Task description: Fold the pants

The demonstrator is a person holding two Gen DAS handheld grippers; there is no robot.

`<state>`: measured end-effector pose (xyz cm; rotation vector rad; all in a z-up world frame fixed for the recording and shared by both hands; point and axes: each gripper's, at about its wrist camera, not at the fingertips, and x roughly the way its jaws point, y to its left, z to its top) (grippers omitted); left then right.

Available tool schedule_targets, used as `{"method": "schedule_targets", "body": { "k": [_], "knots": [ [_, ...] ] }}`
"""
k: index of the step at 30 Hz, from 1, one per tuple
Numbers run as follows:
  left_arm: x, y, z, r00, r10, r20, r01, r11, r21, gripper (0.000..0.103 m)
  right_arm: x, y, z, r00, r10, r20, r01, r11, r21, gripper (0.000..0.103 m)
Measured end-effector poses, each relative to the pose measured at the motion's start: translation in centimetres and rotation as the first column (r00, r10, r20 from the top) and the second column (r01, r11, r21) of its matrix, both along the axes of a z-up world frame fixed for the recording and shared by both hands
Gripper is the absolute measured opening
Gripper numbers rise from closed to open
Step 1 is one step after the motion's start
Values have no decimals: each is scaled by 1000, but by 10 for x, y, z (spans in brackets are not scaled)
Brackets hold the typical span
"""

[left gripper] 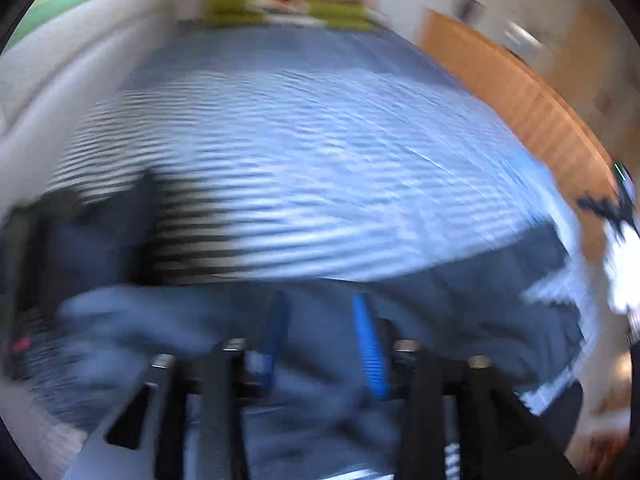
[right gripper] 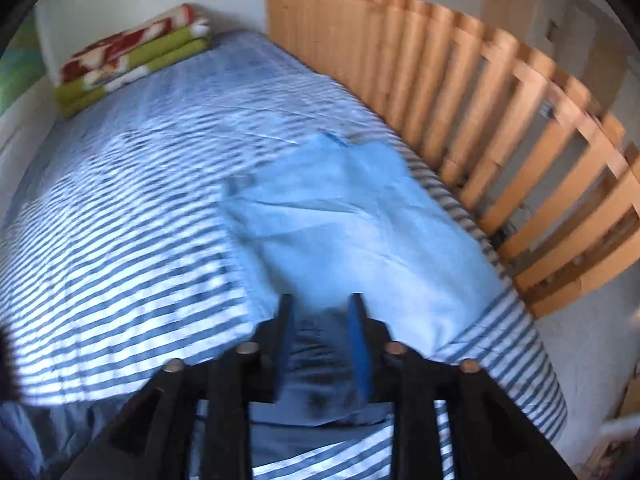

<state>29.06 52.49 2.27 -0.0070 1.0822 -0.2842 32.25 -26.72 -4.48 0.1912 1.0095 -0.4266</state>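
Pants (right gripper: 344, 220) lie on the striped bed (right gripper: 120, 208), light blue part spread toward the wooden rail, dark part bunched at the near edge. We judge folding barely begun; all folds remain. Right gripper (right gripper: 322, 336) pinches dark fabric. Left gripper (left gripper: 324, 344) is over dark cloth, too blurred; we cannot tell its grip.

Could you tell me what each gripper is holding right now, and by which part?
Both appear to grip the blue pants: the right gripper on a bunched near edge, the left gripper amid darker folds. Blur hides which part exactly.
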Motion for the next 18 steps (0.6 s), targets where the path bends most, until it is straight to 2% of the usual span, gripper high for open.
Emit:
{"method": "schedule_targets", "body": {
  "k": [2, 3, 5, 7, 8, 10, 11, 13, 15, 16, 17, 18],
  "knots": [
    [6, 59, 10, 992, 126, 30, -128, 990, 55, 49, 4, 34, 10, 997, 72, 28, -70, 996, -60, 32],
    [6, 93, 11, 980, 200, 25, -201, 978, 55, 49, 4, 50, 14, 992, 116, 41, -114, 991, -65, 32],
    [7, 146, 9, 953, 301, 13, -302, 951, 61, 50, 8, 84, 18, 969, 240, 62, -241, 971, -4, 32],
    [11, 193, -1, 918, 392, -51, -389, 919, 57, 65, 18, 132, 14, 913, 402, 75, -409, 903, 131, 37],
    [13, 214, -8, 901, 425, -84, -423, 905, 42, 74, 22, 148, 12, 892, 445, 79, -452, 876, 169, 40],
    [15, 247, -25, 862, 489, -130, -491, 871, 20, 75, 30, 195, 3, 827, 553, 99, -558, 789, 257, 52],
    [18, 259, -38, 845, 503, -183, -512, 859, -6, 75, 36, 225, -5, 783, 615, 95, -613, 736, 287, 53],
    [23, 269, -59, 825, 508, -248, -531, 846, -32, 75, 42, 259, -17, 744, 663, 86, -655, 698, 291, 53],
    [27, 270, -76, 820, 493, -292, -531, 845, -66, 75, 55, 297, -37, 699, 713, 59, -689, 649, 324, 53],
    [29, 266, -81, 830, 478, -289, -518, 852, -77, 75, 57, 308, -45, 683, 729, 44, -698, 634, 334, 53],
    [31, 261, -82, 841, 468, -272, -504, 860, -77, 75, 61, 327, -57, 654, 756, 8, -718, 617, 322, 53],
    [31, 254, -82, 853, 459, -249, -489, 869, -70, 72, 58, 339, -61, 639, 769, -20, -733, 617, 288, 53]
  ]
}}
